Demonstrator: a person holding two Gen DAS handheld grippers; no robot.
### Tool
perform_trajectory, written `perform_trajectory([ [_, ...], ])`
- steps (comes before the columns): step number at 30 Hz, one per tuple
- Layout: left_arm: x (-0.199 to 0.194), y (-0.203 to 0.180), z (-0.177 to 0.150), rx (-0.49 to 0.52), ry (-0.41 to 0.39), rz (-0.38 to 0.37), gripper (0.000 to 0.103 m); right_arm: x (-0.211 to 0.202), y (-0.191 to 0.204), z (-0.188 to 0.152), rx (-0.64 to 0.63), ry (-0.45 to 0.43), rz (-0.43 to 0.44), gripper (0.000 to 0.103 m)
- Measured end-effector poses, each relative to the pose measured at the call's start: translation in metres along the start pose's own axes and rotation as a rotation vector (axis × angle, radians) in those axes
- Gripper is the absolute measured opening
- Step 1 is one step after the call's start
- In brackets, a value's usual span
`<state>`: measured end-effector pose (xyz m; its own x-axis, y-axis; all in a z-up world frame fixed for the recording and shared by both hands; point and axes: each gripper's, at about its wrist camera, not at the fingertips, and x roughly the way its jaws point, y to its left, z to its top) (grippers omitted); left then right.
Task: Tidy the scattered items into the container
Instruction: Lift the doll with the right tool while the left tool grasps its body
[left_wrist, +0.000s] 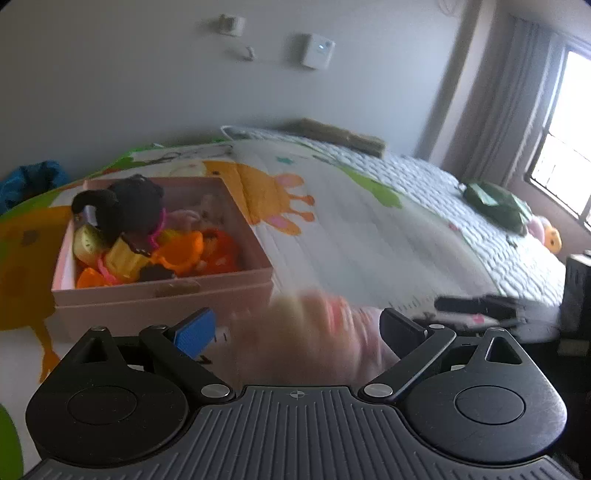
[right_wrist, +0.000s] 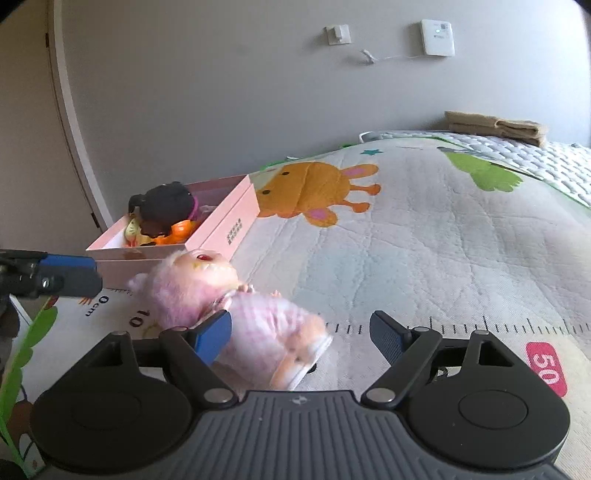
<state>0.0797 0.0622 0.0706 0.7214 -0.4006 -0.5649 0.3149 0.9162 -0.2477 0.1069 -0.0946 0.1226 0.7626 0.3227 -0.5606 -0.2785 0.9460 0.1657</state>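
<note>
- Across the bed lies a quilted play mat (right_wrist: 406, 240) printed with cartoon animals and a ruler strip; everything rests on it.
- Toward the far left of the mat stands the pink rectangular cardboard box (right_wrist: 225, 225), the container, already heaped with orange and yellow plastic toys (left_wrist: 177, 254) and a black-haired doll (right_wrist: 166, 206).
- Just before the box's near wall lies the pink plush doll in a checked outfit (right_wrist: 236, 314), on its back, not yet inside. Its long axis runs diagonally in the right wrist view, head toward the box, feet toward the camera.
- Right gripper (right_wrist: 303, 336): jaws spread; the doll's legs lie between them, its side against the left pad, the right pad clear of it.
- Left gripper (left_wrist: 299, 328): jaws spread around the blurred doll; contact cannot be told.
- Step in hand, I judge: taking up this doll. Next calls for closing across its body, lifting over the box wall, and releasing onto the pile.
</note>
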Motion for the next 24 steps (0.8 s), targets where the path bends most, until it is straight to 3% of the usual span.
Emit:
perform_trajectory([
  [7, 0.004, -0.002, -0.009, 0.048, 0.021, 0.033, 0.099, 0.009, 0.021, -0.008, -0.197, 0.007, 0.034, 0.091],
  [13, 0.008, 0.006, -0.010, 0.005, 0.036, 0.050, 0.099, 0.028, 0.018, -0.006, -0.150, 0.027, 0.068, 0.091],
  [16, 0.008, 0.008, -0.006, -0.012, 0.022, 0.069, 0.099, 0.031, 0.027, -0.012, -0.131, 0.070, 0.151, 0.091],
  [20, 0.011, 0.012, -0.003, -0.015, 0.016, 0.093, 0.099, 0.018, 0.060, -0.026, -0.278, 0.095, 0.278, 0.092],
  [24, 0.015, 0.013, 0.001, -0.004, 0.013, 0.119, 0.099, 0.002, 0.061, -0.022, -0.317, 0.039, 0.253, 0.092],
])
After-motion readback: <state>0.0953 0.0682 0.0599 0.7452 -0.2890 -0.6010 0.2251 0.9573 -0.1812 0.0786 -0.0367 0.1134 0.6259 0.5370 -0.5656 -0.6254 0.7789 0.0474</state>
